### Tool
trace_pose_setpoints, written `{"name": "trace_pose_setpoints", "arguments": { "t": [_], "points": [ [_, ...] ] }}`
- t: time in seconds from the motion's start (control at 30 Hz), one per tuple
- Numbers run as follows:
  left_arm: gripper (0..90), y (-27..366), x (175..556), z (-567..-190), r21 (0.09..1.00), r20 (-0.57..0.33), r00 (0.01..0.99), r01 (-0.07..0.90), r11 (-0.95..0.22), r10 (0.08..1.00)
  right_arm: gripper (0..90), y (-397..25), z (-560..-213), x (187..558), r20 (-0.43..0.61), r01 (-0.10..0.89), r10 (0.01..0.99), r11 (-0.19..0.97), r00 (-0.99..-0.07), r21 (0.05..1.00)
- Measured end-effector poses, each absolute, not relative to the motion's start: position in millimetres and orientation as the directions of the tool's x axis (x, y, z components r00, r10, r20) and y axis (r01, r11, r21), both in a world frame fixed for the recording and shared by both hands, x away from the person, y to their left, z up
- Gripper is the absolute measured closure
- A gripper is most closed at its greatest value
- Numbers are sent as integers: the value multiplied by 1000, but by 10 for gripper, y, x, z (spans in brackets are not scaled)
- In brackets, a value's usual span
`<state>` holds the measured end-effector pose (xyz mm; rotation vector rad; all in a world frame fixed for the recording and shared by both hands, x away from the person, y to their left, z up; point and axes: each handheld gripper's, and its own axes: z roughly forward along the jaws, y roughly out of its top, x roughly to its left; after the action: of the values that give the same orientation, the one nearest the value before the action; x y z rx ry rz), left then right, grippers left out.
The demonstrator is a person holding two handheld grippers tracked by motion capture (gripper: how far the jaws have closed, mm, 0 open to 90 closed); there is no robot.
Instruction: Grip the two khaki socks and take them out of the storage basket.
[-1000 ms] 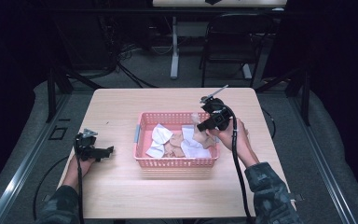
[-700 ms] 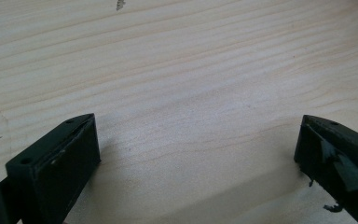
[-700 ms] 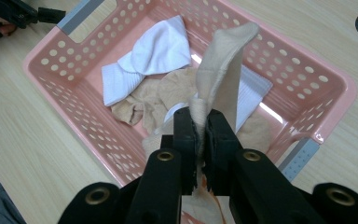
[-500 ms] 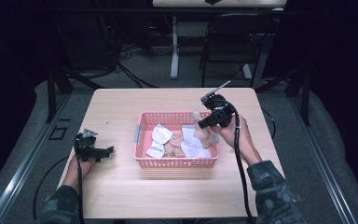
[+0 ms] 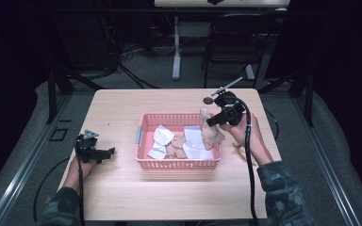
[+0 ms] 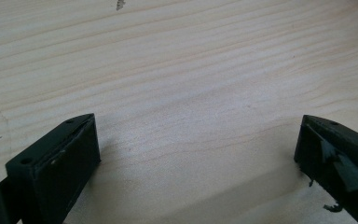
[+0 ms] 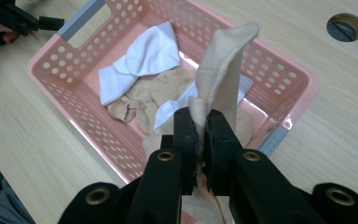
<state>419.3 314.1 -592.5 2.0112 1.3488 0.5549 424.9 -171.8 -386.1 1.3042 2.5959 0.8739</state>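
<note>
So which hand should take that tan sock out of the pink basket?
Probably the right. The right gripper is already shut on the beige sock, holding it up over the pink basket. The left gripper sits open on the table, away from the basket.

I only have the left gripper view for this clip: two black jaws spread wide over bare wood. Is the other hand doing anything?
Observer: Yes. The right gripper is shut on a beige sock, held above a pink basket.
Operator: Anything else in that basket?
Observer: White socks and more beige ones lie loose on its floor.
Operator: Where is my gripper relative to the basket?
Observer: The left gripper is low over the table, off the basket's left end, near its grey handle, and holds nothing.
</note>
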Motion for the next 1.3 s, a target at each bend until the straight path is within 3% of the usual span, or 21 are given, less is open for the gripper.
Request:
{"name": "trace_pose_setpoints", "arguments": {
  "t": [0.63, 1.3],
  "points": [
    [0, 3142, 4197, -5925, 712, -5, 385, 650, -267, 923, 847, -2216, -3700, 4158, 132, 727, 815, 415, -564, 546],
    [0, 3141, 4196, -5925, 711, -6, 385, 650, -267, 923, 846, -2517, -3944, 4194, 129, 767, 858, 365, -497, 527]
  ]
}}
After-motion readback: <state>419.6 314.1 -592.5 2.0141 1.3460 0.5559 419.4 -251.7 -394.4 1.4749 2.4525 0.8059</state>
